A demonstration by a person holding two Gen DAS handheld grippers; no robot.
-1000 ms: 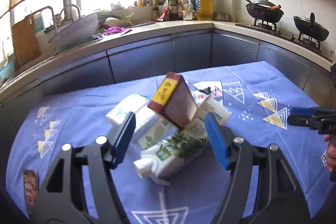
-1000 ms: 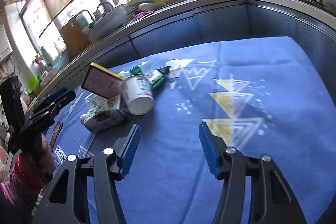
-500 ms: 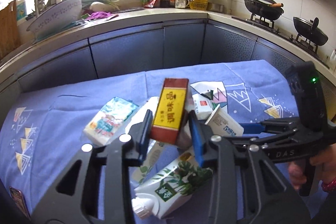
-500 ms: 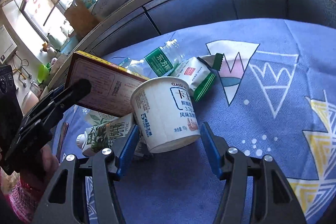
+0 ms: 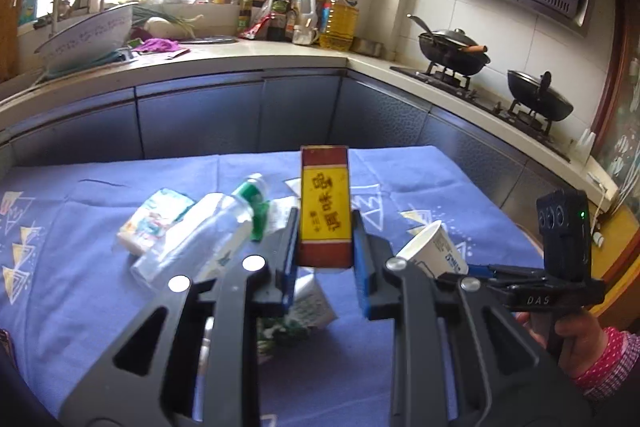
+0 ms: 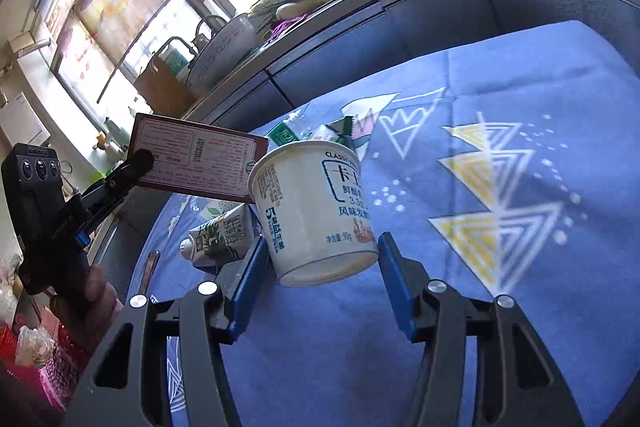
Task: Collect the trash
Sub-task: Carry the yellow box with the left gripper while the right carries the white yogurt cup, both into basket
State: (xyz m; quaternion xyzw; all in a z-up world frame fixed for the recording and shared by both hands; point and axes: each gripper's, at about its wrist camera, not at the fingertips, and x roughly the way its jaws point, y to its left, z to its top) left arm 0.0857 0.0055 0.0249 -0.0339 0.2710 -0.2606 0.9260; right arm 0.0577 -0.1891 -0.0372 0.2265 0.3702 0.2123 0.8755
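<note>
Left gripper [image 5: 324, 259] has just been closing and now clamps the seasoning box [image 5: 325, 205], lifted above the blue tablecloth [image 5: 420, 179] over the trash pile. Box stands upright in the left wrist view, long axis vertical, yellow label facing me. I'd keep it level, lift clear of the bottle [image 5: 200, 239]. Right gripper [image 6: 320, 283] straddles the yogurt cup [image 6: 312, 207], mouth pointing far; can't tell whether the pads bite yet
</note>
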